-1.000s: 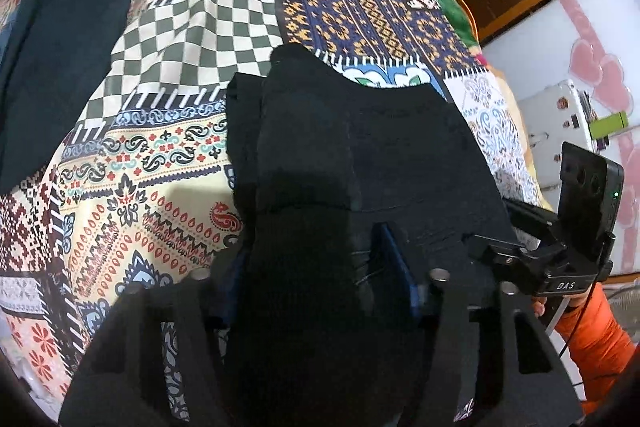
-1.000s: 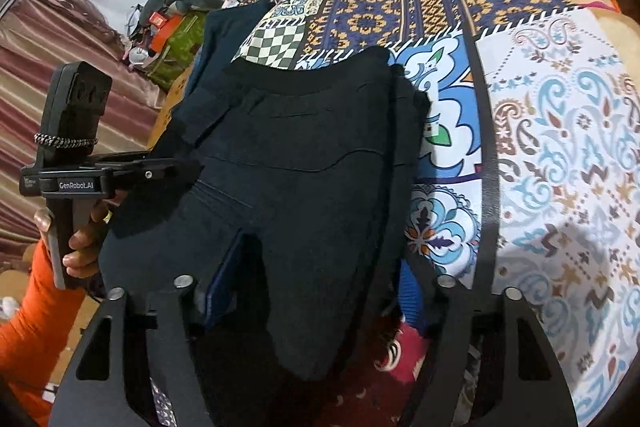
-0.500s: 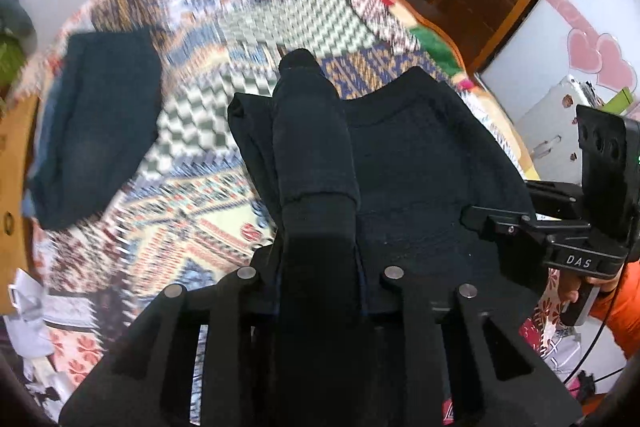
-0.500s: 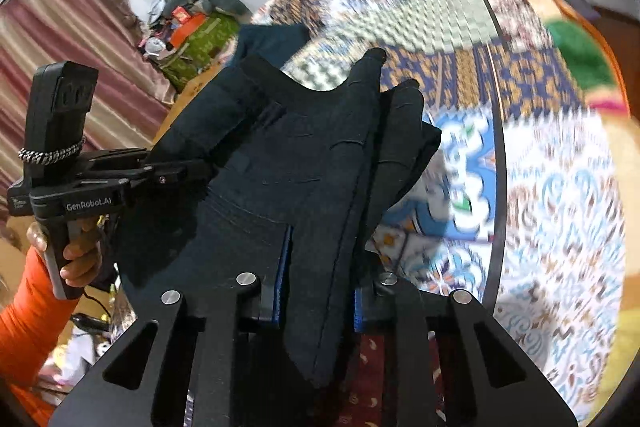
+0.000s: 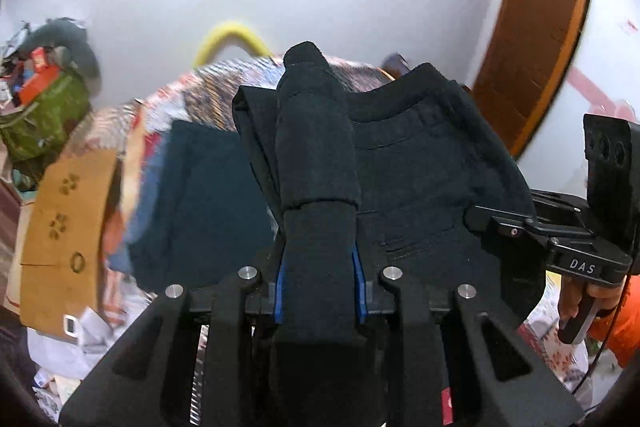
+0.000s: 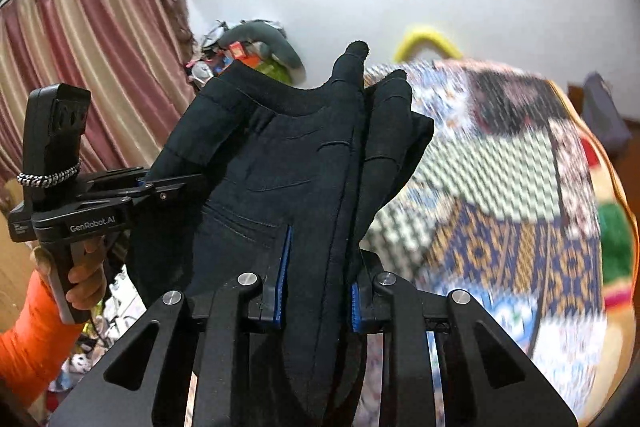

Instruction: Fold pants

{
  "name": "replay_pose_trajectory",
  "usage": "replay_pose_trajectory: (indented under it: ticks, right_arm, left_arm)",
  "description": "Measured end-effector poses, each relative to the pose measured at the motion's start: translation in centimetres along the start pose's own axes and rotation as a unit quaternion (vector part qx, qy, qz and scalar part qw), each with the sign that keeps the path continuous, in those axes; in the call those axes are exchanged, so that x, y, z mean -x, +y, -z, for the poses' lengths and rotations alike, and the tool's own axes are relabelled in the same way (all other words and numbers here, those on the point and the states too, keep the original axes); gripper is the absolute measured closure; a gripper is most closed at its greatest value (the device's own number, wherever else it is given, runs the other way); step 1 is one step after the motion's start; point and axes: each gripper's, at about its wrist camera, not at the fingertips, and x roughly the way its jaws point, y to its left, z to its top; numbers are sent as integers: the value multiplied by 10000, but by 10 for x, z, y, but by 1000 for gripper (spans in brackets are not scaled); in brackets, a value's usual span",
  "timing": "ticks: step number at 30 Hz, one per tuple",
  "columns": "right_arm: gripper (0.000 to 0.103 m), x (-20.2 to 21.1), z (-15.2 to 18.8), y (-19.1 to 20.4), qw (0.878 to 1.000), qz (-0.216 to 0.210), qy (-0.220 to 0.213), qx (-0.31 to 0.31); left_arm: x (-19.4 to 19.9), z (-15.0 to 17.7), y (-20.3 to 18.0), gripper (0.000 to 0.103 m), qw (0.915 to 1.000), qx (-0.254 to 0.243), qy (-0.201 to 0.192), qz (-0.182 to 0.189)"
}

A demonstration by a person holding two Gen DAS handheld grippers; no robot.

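Both grippers clamped on pants

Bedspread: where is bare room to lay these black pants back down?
The patterned bedspread is bare right of the right gripper, across the checkered and blue-orange patches. Beyond the left gripper a dark teal garment covers that side. Both grippers clamp the black pants, lifted between them. The floor beside the bed is cluttered.

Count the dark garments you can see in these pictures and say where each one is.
2: black pants, clamped and lifted by the left gripper and right gripper; a dark teal garment lying on the bed. Others may be hidden.
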Motion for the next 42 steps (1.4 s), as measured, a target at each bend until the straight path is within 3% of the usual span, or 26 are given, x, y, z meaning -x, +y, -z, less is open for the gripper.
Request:
replay_pose_trajectory:
  ticks: [7,12,19,28,30,33,36,42]
  right_arm:
    - [82,-59,-40,12,9997,-95,-120,215]
    - [82,-109,-54,11,9995,-53,-21,304]
    - [82,-193,-51,0,9989,43,391,263]
    - [82,-272,-32,-27,9946,264,1003,-70]
    - [82,-283,-26,-32,9920,329,1202,-196]
    - [78,-283,-20,-37,9900,416,1308,-333]
    - [74,-272,-17,-38,9890,494,1354,-329]
    - [73,-228,-13,-31,9908,576,1192,-265]
  left_arm:
    - [-11,-23,65,78,9985,310,-307,-331]
    - [-41,-29,106,78,9971,401,-267,-598]
    - [-111,-17,158,78,9933,740,87,-881]
    - [-215,13,212,78,9868,1102,646,-997]
    - [-235,21,220,75,9836,1189,875,-1038]
    - [-239,28,221,68,9842,1138,809,-1089]
    - [-232,29,215,63,9842,1030,832,-1176]
    - [-190,27,204,63,9820,895,772,-1472]
